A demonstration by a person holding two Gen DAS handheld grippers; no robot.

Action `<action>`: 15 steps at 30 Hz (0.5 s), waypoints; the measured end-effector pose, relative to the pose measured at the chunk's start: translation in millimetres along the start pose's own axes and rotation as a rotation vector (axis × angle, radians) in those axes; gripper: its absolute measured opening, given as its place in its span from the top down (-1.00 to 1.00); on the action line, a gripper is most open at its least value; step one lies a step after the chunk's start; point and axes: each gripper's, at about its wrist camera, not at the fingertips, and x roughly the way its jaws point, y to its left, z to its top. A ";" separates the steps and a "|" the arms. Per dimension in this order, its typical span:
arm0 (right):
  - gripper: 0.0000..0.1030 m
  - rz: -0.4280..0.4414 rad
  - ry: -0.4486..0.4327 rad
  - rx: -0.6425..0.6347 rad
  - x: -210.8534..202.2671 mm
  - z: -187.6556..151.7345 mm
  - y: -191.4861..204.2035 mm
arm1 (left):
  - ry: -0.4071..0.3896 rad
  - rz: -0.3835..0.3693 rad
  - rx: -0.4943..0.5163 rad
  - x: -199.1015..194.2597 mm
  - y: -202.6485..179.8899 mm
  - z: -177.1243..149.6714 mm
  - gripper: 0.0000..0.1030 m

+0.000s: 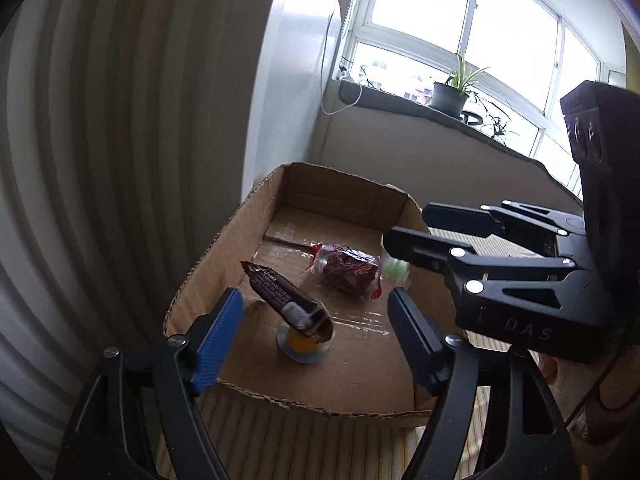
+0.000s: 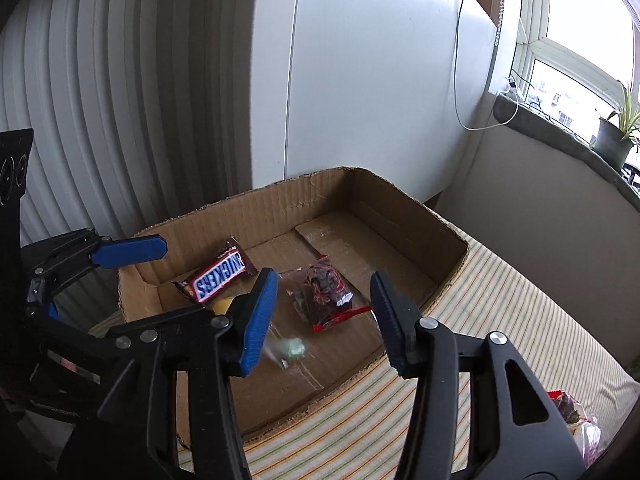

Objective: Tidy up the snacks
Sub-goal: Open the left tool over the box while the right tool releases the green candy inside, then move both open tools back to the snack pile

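Note:
An open cardboard box (image 1: 224,248) (image 2: 400,216) stands on a striped cloth. My left gripper (image 1: 316,300) hangs open over its near end. A Snickers bar (image 1: 288,300) (image 2: 218,278) sits tilted between the fingers, free of both pads, leaning on a small yellow cup (image 1: 300,344) (image 2: 222,304). My right gripper (image 2: 323,284) (image 1: 408,224) is open above the box's right side. A small green candy (image 2: 294,348) (image 1: 394,268) shows blurred just below it, touching neither pad. A dark snack in a clear wrapper with red ends (image 1: 348,270) (image 2: 326,292) lies on the box floor.
The striped cloth (image 2: 500,320) spreads right of the box, with more wrapped snacks (image 2: 568,408) at its lower right. A ribbed white wall runs on the left. A windowsill with a potted plant (image 1: 448,96) is behind. A hand (image 1: 560,372) holds the right gripper.

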 end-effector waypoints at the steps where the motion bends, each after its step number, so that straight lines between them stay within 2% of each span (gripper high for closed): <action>1: 0.02 -0.002 0.000 0.000 -1.1 0.0 -0.5 | 0.002 0.002 -0.001 0.1 0.9 0.3 -0.52; 5: 0.01 -0.010 -0.019 -0.006 -11.5 4.2 -0.4 | 0.013 0.007 -0.015 0.2 4.2 2.2 -0.52; 15: 0.01 -0.017 -0.058 -0.020 -35.5 7.8 7.9 | -0.017 0.027 -0.016 -18.9 0.6 5.7 -0.52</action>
